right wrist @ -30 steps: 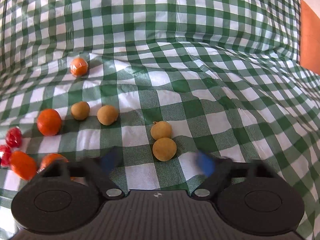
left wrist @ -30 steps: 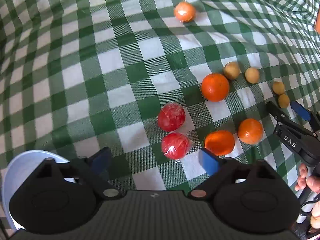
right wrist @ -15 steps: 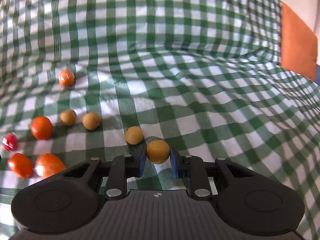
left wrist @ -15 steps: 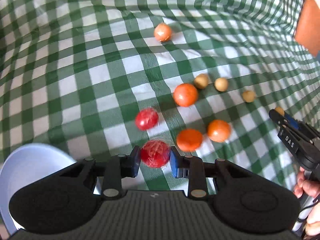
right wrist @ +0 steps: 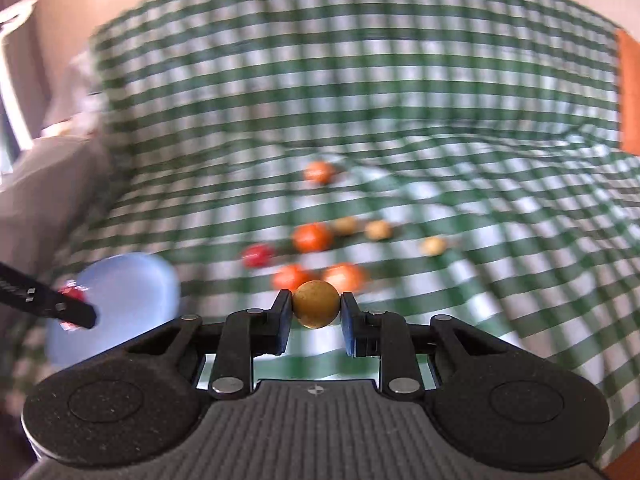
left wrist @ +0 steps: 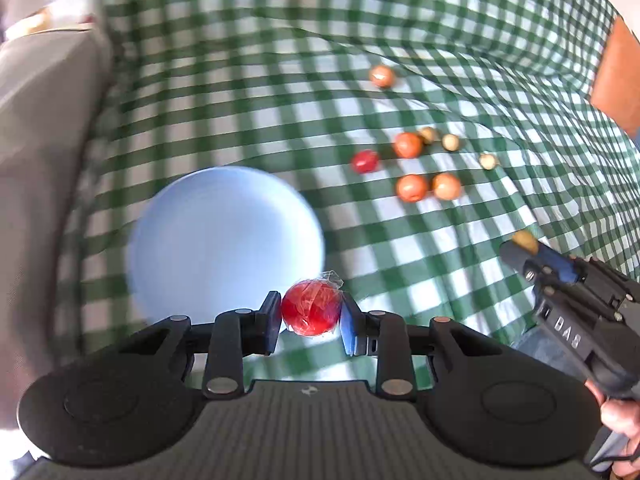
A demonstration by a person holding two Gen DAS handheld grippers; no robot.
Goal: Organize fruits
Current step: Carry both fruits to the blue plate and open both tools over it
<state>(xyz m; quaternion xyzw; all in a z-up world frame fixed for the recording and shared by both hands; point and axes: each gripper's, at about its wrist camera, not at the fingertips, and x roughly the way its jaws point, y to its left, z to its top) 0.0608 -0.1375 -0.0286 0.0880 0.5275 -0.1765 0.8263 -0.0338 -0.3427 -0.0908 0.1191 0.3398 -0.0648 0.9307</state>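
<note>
My left gripper [left wrist: 310,316] is shut on a red fruit in clear wrap [left wrist: 311,307], held above the cloth beside the near right rim of a pale blue plate [left wrist: 224,236]. My right gripper [right wrist: 316,312] is shut on a small tan round fruit [right wrist: 317,304], lifted off the cloth. In the left wrist view the right gripper [left wrist: 528,246] shows at the right with that tan fruit [left wrist: 525,240]. In the right wrist view the left gripper's finger [right wrist: 60,306] crosses the blue plate [right wrist: 128,296] at the left. Both views are blurred.
On the green checked cloth [left wrist: 460,264] lie another red fruit [left wrist: 365,161], several orange fruits [left wrist: 412,187] and three small tan ones [left wrist: 488,161]. A grey cushion [left wrist: 40,160] sits at the left, an orange panel [left wrist: 618,76] at the far right. A hand [left wrist: 618,436] holds the right gripper.
Both grippers shut on their fruits, then rose and swung left. The blue plate has come into full view under the left gripper; the remaining fruits have receded.
</note>
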